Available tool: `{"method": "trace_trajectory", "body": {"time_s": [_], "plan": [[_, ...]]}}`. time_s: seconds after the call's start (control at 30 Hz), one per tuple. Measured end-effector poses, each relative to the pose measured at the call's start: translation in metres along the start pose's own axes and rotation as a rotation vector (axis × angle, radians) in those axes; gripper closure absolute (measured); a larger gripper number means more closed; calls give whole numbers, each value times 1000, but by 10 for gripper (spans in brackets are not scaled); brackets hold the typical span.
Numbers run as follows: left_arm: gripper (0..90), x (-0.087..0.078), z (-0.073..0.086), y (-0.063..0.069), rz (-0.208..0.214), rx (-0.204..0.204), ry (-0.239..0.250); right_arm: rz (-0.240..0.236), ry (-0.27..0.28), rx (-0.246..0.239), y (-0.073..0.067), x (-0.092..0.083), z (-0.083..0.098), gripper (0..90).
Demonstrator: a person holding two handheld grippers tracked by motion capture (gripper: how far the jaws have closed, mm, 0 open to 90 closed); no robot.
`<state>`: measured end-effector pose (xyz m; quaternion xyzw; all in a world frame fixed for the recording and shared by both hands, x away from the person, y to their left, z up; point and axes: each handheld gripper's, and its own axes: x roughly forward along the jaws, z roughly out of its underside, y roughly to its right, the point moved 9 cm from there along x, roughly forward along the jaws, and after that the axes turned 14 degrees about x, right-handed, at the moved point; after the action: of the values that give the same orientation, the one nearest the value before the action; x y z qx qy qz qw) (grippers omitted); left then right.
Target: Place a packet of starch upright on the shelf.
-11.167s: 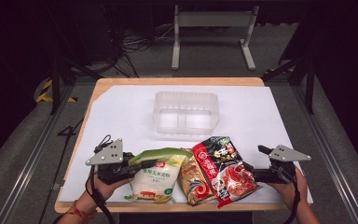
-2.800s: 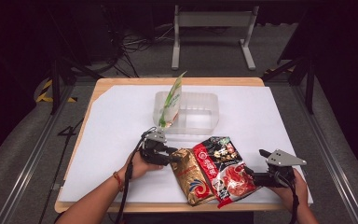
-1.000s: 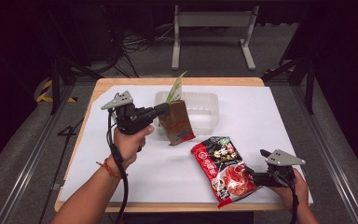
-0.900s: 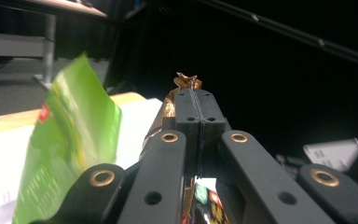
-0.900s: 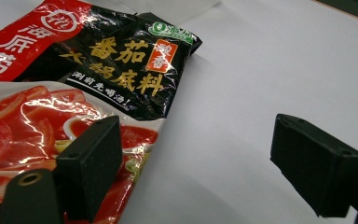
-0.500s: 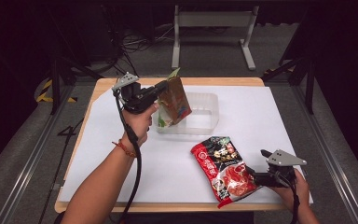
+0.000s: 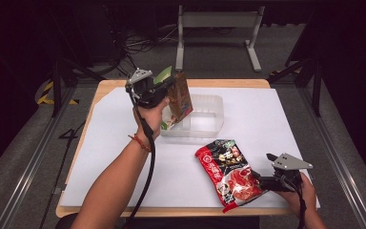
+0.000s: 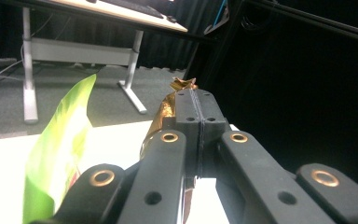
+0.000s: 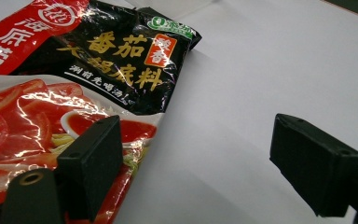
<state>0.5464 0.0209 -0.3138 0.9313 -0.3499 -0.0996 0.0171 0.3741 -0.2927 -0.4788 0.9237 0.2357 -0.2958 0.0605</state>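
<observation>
My left gripper is raised over the left end of the clear plastic container, shut on the top edge of a gold-brown packet that hangs tilted from it. In the left gripper view the jaws are pressed together on the crumpled gold edge. Just beside it, a green packet stands upright in the container. A red and black sauce packet lies flat at the front right. My right gripper rests open at its right edge, its left jaw over the packet's corner.
A white sheet covers the wooden table. Beyond the far edge stand a metal stand and cables on the dark floor. Rails run along both sides of the table.
My left gripper has carried the gold packet away from the table's middle, up and toward the far side, to above the container. The right gripper and the red packet have stayed put.
</observation>
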Motion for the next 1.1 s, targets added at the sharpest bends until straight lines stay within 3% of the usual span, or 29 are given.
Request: {"method": "trace_trajectory", "body": {"time_s": [0.1,0.17,0.2,0.27,0.33,0.47,0.5,0.6,0.7,0.87,1.0,1.1], "plan": [[900,5,1,4,-8,23,-8,1,-3,-2,0,0,0,176],[900,6,1,4,-27,66,-21,1,-1,-6,0,0,0,177],[900,6,-1,0,-56,94,-27,1,-2,-6,0,0,0,177],[900,2,-3,-6,-69,60,-22,1,-5,-7,-1,0,1,177],[900,-3,-4,-12,-95,58,-22,2,-9,-8,0,0,1,176],[900,-10,-4,-16,-107,57,-28,2,-12,-2,0,1,2,177],[900,-11,-4,-16,-96,33,-22,0,-14,-5,0,1,1,176],[900,-6,-2,-8,-65,25,-31,3,-15,-8,-2,2,2,177],[899,0,-4,4,-46,47,-36,4,-14,-9,-1,1,1,176],[896,13,-8,19,-37,48,-55,4,-18,-2,0,1,2,177],[896,20,-16,27,-36,71,-60,6,-15,-2,2,1,2,177],[896,25,-16,31,-51,112,-80,6,-14,3,2,0,2,178]]}}
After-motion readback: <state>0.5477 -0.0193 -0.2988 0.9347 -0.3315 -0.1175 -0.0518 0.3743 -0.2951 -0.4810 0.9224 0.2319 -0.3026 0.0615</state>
